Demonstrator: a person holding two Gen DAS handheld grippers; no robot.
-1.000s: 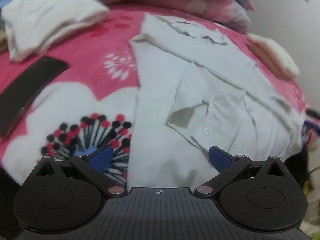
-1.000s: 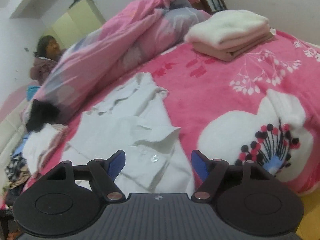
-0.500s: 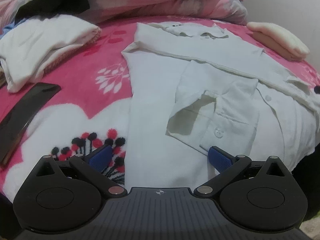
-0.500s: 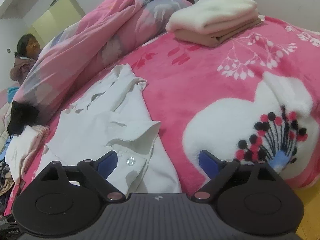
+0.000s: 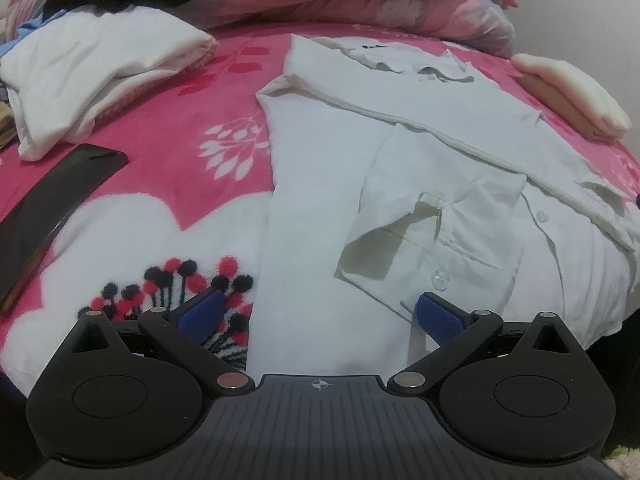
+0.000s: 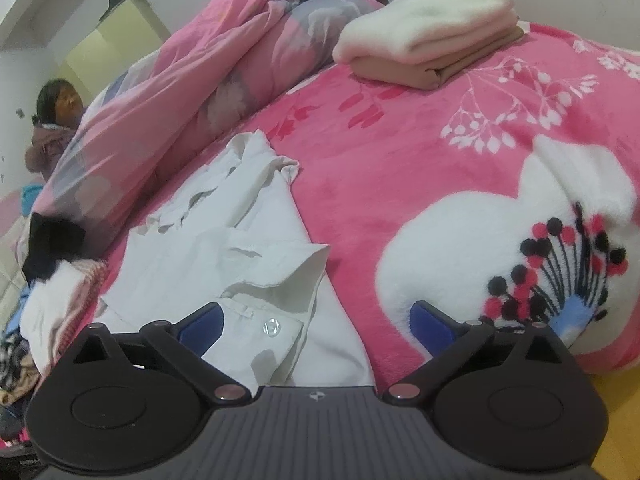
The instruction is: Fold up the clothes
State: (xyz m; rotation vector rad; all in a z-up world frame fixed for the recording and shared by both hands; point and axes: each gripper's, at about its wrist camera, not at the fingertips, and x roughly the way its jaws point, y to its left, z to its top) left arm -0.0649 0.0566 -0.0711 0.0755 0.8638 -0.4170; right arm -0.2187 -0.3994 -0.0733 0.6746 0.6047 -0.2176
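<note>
The white shirt [image 5: 400, 184], spread on the pink blanket [image 5: 168, 128] at twelve o'clock from the spread, empty left gripper [image 5: 318, 312] and the opening, unloaded right gripper [image 6: 316, 320], is judged light and limp, best pinched at the hem corners.

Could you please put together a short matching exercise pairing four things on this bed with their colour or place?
Things:
1. shirt
2. folded towels
3. quilt
4. flat strip

Descriptions:
A. pink, bunched up at the far side of the bed
B. white, spread flat, with a buttoned cuff lying on top
C. dark, lying on the blanket to the left of the shirt
D. cream on tan, stacked near the far corner

Pairs: 1-B, 2-D, 3-A, 4-C
</note>
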